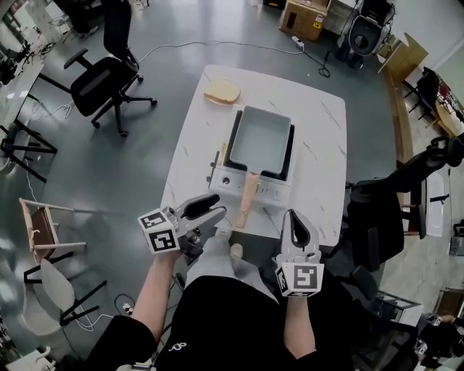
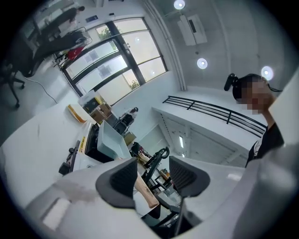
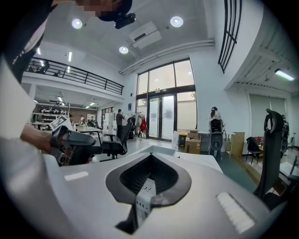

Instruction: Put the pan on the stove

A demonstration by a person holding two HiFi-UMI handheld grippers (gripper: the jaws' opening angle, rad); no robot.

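Observation:
A grey-blue rectangular pan (image 1: 261,138) sits on a portable stove (image 1: 235,181) in the middle of the white table (image 1: 322,138). Its wooden handle (image 1: 246,199) points toward me. My left gripper (image 1: 210,208) hovers at the near table edge just left of the handle, open, nothing between its pads. In the left gripper view the pan (image 2: 110,137) and handle (image 2: 145,192) lie beyond the open left gripper (image 2: 153,164). My right gripper (image 1: 295,223) is right of the handle, shut and empty. The right gripper (image 3: 149,158) shows its pads together in its own view, with the left gripper (image 3: 74,142) at the left.
A slice of bread (image 1: 222,91) lies at the table's far left corner. A black office chair (image 1: 109,69) stands left of the table, another black chair (image 1: 380,217) close at its right. A wooden chair (image 1: 43,224) is at the far left, cardboard boxes (image 1: 304,16) behind.

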